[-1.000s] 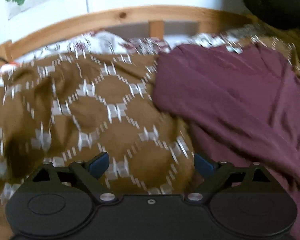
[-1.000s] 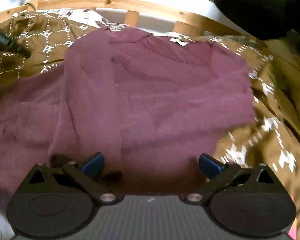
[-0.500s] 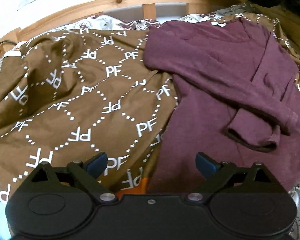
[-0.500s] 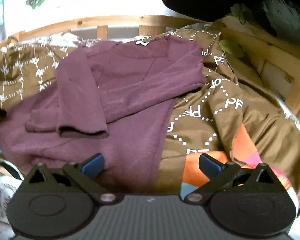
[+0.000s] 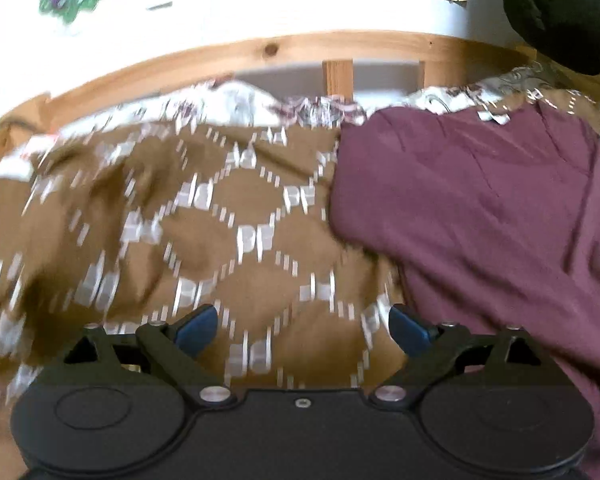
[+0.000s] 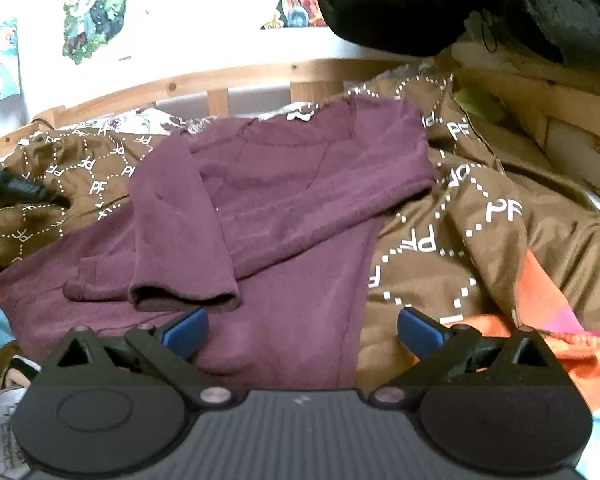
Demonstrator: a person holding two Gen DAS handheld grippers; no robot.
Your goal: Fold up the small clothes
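The left tongs point(image 5: 302, 328) are close to the camera. Their two blue tips stand far apart and are closing a little. Nothing is held between them. Only the brown blanket with white PF letters point(image 5: 220, 236) lies under the gap. This picture is blurry, so small things are hard to see.

The right tongs point(image 6: 302, 330) are wide open too, and their blue tips grip nothing. They hang just above the bottom part of the dark purple long-sleeved top point(image 6: 284, 208).

The purple top lies spread out on the brown blanket, on the bed. In the right view, one sleeve is folded over the front of the top, and its cuff point(image 6: 184, 298) sits just beyond the left blue tip. The other sleeve is folded across the chest too, and its end pokes out beside the first cuff. The neck of the top points away, toward the far rail. In the left view, the same top point(image 5: 480, 208) lies to the right of the tongs, beside bare brown blanket.

On the right side, an orange and pink cloth point(image 6: 548, 320) shows at the edge of the blanket.

Farther back there is a white flowery sheet point(image 5: 236, 104). Behind it runs the light wooden bed rail point(image 5: 268, 52). Past the rail is a white wall with colourful cartoon pictures point(image 6: 88, 16). A big black soft thing point(image 6: 440, 0) sits at the top right corner.
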